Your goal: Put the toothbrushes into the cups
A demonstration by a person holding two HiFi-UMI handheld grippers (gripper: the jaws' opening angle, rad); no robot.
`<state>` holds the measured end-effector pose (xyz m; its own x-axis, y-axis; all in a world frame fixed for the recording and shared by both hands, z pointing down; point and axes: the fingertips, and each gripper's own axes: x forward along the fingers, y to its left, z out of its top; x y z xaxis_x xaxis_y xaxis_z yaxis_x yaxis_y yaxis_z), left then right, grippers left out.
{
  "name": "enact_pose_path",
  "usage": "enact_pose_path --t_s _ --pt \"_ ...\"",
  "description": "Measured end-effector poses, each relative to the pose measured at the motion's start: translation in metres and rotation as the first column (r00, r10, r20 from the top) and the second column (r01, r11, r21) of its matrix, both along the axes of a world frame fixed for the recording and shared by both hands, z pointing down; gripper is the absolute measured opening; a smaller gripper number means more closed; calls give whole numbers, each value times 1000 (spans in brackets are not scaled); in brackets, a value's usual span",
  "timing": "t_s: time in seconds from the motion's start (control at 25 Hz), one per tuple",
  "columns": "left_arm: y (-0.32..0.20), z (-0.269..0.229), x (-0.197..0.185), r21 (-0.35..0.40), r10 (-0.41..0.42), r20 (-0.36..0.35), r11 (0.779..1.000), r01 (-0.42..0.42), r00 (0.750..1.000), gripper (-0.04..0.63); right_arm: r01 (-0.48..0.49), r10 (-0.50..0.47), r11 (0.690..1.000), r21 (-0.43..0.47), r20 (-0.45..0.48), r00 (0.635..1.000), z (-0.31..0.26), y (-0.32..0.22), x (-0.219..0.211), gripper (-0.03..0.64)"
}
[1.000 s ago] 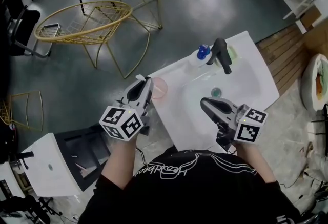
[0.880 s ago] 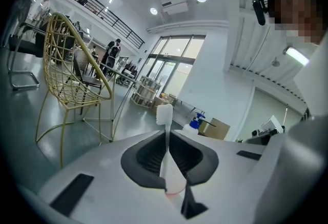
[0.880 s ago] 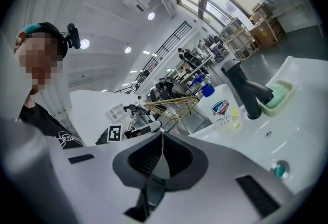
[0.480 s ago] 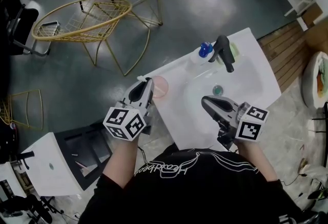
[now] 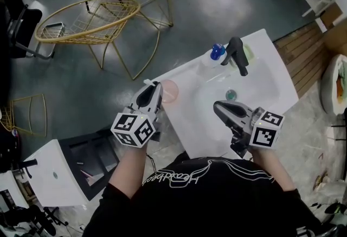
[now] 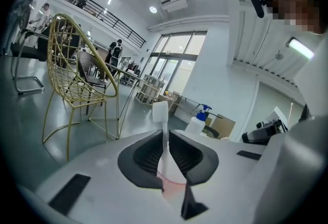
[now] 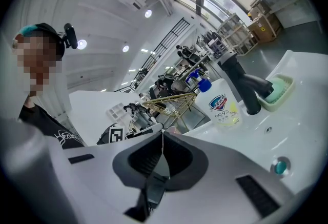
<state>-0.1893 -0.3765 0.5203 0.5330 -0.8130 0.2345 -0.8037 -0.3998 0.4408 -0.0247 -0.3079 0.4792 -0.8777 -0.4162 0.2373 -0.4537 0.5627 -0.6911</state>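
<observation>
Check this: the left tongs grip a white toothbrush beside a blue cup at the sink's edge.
Wrong colour: the head view shows the cup is pink. The left tongs do grip a white toothbrush beside it at the sink's edge.

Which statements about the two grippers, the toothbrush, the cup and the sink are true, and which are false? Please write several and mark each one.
1. The left gripper is shut on a white toothbrush. True.
2. The right gripper holds a second toothbrush. False: its jaws are together with nothing between them.
3. A pink cup stands on the left part of the sink, close to the left gripper. True.
4. The faucet is gold. False: it is black; the gold thing is a wire chair on the floor.
5. A bottle with a blue cap stands beside the faucet. True.
</observation>
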Motion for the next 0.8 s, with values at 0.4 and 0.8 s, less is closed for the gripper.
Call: enact_pose_path --t_s 0.4,0.8 --pt "1 6 -5 -9 -39 56 999 40 998 94 -1 1 1000 -13 17 1000 3 14 8 31" --pt "9 18 -16 -68 -106 52 992 109 993 250 -12 13 1000 -8 31 999 -6 44 25 31"
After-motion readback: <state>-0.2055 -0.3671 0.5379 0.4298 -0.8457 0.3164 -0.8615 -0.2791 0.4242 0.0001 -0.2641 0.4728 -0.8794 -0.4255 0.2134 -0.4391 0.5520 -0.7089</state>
